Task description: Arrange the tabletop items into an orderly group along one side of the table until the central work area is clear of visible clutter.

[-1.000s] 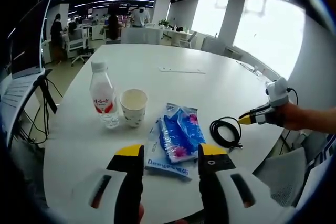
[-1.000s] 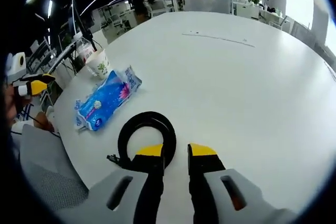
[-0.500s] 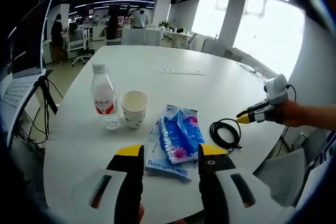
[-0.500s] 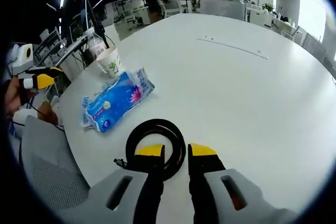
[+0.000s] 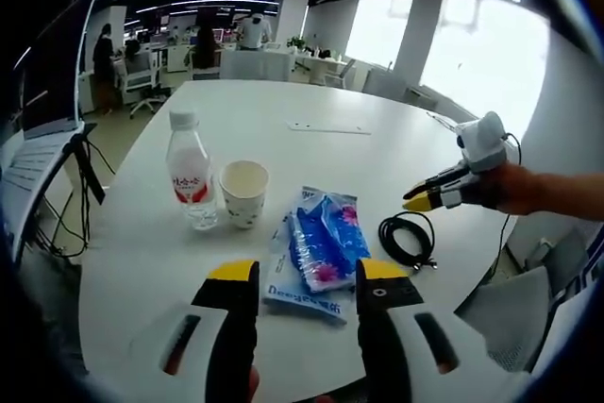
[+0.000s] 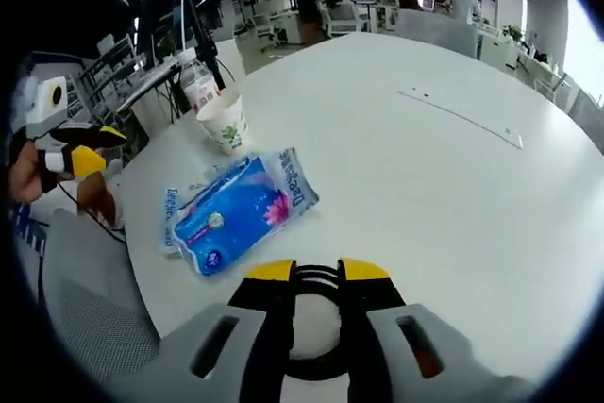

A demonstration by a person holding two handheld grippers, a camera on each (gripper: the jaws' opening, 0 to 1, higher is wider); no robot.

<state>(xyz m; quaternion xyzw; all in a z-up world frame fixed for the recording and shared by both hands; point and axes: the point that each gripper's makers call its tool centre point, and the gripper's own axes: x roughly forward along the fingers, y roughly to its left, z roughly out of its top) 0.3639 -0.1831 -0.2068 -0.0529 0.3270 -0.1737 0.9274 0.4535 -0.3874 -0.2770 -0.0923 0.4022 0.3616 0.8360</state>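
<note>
On the round white table stand a clear water bottle with a red label and a paper cup. To their right lie a blue tissue packet and a coiled black cable. My left gripper hovers open over the near edge, just short of the packet. A hand holds my right gripper above the cable. In the right gripper view, that gripper has its jaws narrowly apart astride the cable. Beyond it lie the packet, cup and bottle, with the left gripper at far left.
A thin white strip lies mid-table, also in the right gripper view as the strip. A grey chair stands by the near edge. A monitor, desks and people sit beyond the table's far left side.
My right gripper has moved forward and down until its jaws straddle the cable, with its gap unchanged. In the left gripper view it has shifted inward over the table. The left gripper has stayed put.
</note>
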